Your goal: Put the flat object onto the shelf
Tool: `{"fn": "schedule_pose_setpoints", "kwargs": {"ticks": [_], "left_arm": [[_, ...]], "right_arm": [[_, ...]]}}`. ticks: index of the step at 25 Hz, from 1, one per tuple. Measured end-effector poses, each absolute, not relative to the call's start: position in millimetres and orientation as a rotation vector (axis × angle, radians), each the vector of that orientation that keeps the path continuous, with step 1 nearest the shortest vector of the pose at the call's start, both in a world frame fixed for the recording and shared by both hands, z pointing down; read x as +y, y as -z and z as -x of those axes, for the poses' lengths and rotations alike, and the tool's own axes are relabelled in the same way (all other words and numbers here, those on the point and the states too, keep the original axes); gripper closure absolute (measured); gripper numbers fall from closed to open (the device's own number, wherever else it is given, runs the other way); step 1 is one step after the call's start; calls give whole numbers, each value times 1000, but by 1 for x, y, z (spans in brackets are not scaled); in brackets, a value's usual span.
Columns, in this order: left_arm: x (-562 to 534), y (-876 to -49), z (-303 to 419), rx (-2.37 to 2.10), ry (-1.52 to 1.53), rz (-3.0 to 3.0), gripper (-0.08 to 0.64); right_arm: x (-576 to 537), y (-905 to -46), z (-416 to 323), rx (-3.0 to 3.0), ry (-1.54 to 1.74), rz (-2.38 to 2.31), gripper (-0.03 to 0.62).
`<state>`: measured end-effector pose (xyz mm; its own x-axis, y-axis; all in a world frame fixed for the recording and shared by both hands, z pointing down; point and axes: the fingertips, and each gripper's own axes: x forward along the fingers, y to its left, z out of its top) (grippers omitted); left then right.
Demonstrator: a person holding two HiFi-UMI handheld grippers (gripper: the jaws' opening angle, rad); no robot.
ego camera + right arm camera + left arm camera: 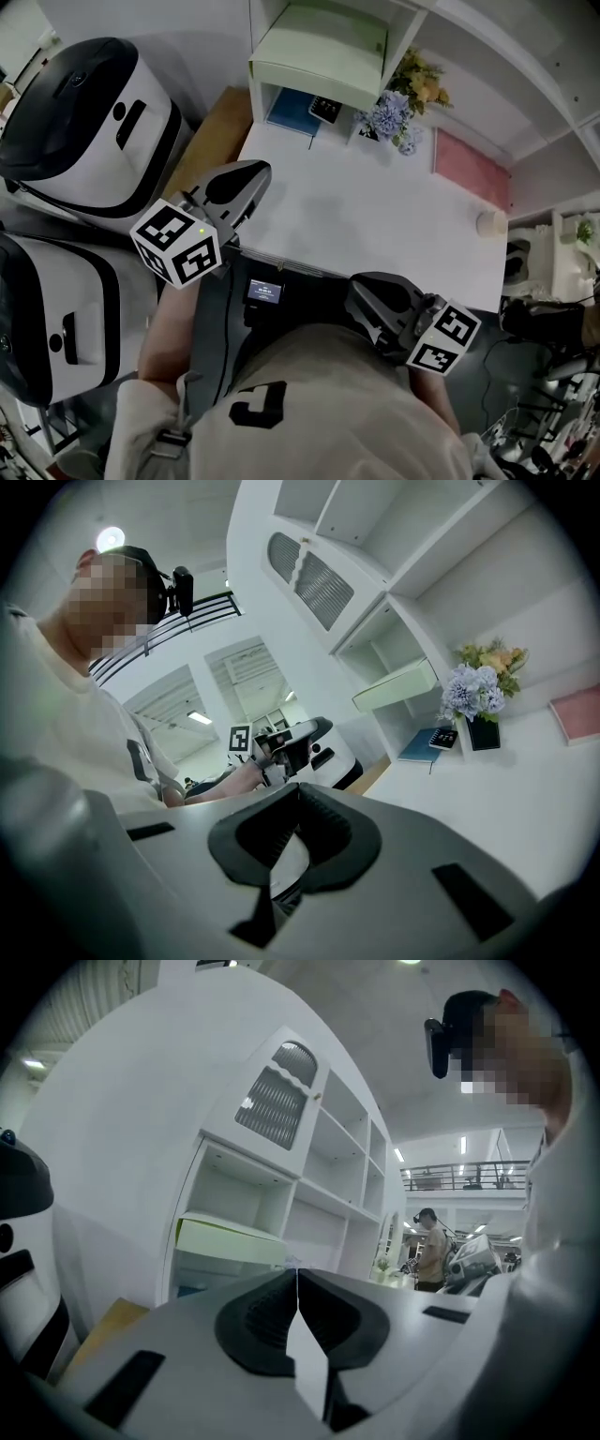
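A pink flat object (472,169) lies on the white table (375,216) at the far right, by the back wall; the right gripper view shows the pink object (574,712) at its right edge. The white shelf unit (403,42) stands along the table's back, and a pale green flat box (319,52) rests on one of its boards. My left gripper (248,190) hovers at the table's near left corner, shut with nothing between its jaws (297,1271). My right gripper (363,291) is held close to my body at the table's front edge, also shut and empty (298,789).
A blue book (292,111) with a small black thing on it lies under the green box. A vase of flowers (389,117) stands beside it, and a small white cup (490,223) sits at the table's right edge. Two white-and-black machines (84,103) stand on the left.
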<state>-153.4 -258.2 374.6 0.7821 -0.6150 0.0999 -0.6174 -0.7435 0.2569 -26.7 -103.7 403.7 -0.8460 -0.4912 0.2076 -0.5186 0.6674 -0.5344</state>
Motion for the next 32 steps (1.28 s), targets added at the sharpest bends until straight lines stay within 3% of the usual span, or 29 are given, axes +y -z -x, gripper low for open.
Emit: {"fn": "schedule_pose_setpoints", "kwargs": {"ticks": [32], "left_arm": [[-205,-376,138,-957,-39,-2683,546]], "right_arm": [[-84,-391,16,-2882,-793,-907,569]]}}
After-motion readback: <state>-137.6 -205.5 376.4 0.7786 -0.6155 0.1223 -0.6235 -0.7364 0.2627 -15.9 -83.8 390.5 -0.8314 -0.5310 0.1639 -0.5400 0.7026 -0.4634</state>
